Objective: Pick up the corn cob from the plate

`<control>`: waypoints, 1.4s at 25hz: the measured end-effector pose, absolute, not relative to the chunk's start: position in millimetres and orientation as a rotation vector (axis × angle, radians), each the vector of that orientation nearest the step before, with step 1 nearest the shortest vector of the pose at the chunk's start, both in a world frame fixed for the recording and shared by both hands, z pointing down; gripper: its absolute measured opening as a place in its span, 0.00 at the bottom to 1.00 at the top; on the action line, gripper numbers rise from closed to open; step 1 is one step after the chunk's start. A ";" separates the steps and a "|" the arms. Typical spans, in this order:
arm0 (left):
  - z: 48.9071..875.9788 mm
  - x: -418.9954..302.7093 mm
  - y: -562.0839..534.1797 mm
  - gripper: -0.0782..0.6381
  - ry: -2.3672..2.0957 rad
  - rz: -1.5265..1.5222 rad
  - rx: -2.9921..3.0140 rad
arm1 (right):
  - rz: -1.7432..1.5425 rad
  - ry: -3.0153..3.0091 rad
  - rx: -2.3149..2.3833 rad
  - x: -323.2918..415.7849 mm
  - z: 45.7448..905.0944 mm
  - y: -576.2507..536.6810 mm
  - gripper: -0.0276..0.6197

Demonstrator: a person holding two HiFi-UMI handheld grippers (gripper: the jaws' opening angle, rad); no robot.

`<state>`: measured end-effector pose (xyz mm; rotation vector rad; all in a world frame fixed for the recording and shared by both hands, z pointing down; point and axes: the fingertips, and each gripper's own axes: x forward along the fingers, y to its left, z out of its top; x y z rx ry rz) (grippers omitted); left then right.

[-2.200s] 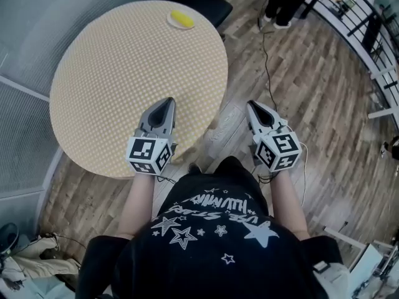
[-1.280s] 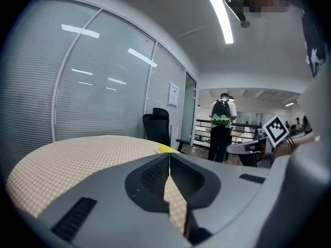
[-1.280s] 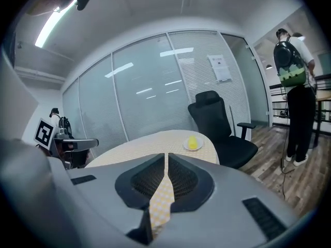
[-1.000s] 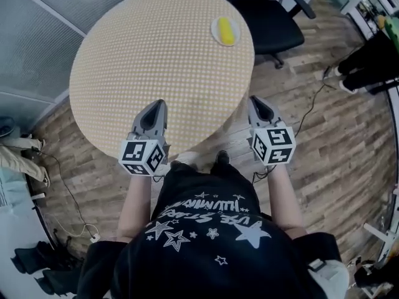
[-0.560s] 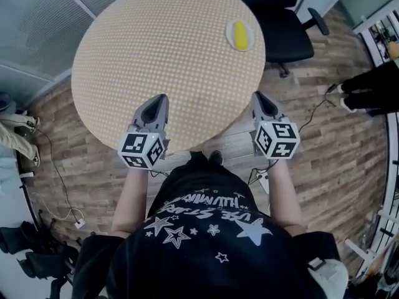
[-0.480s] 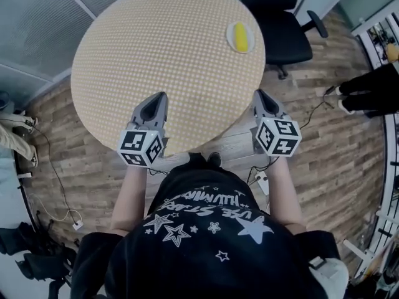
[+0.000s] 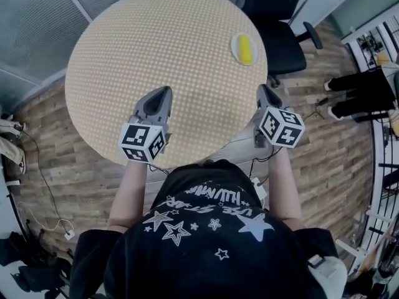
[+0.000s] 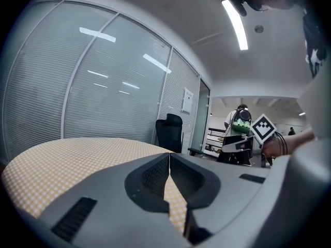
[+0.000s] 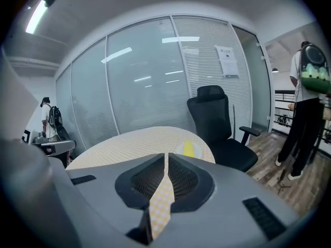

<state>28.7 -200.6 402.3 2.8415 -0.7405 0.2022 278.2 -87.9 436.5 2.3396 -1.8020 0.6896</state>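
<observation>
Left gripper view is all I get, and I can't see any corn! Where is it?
Observer: The corn cob lies on a small plate, near the far right edge of the round table.
Operator: Is a gripper holding it?
Observer: No. The right gripper is shut and empty, and the corn sits well ahead of its jaws.
Operator: Is my left one closer?
Observer: No. The left gripper is over the table's near edge, on the side away from the plate.
</observation>
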 end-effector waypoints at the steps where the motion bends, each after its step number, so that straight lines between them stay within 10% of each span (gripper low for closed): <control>1: 401.9 29.8 -203.2 0.12 -0.731 0.201 2.848 | 0.691 -1.795 2.342 279.0 435.9 -92.2 0.10; 27: 411.8 104.9 -252.3 0.12 -1.081 0.261 2.697 | 0.944 -1.895 2.027 407.9 497.4 -232.9 0.11; 35: 421.9 145.2 -266.2 0.12 -1.169 0.303 2.643 | 1.156 -1.888 1.774 416.6 545.2 -276.1 0.43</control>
